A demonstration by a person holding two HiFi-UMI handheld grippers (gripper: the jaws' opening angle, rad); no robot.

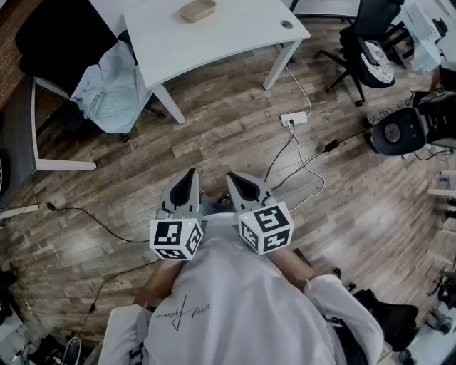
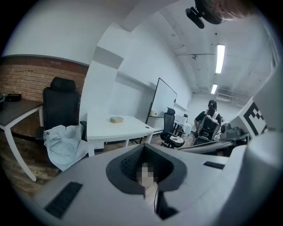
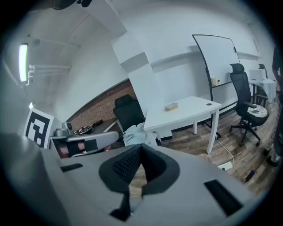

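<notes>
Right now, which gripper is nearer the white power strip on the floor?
Right. Right gripper sits below-left of the power strip; left gripper is farther left, beside the right one.

An office: white desk [image 1: 214, 32], swivel chairs [image 1: 370, 50], whiteboard [image 3: 216, 57], ceiling strip lights [image 2: 219, 58].

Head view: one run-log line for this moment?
left tool: shut, empty | right tool: shut, empty | both side by side over wood floor | ahead: white table with tan box
</notes>
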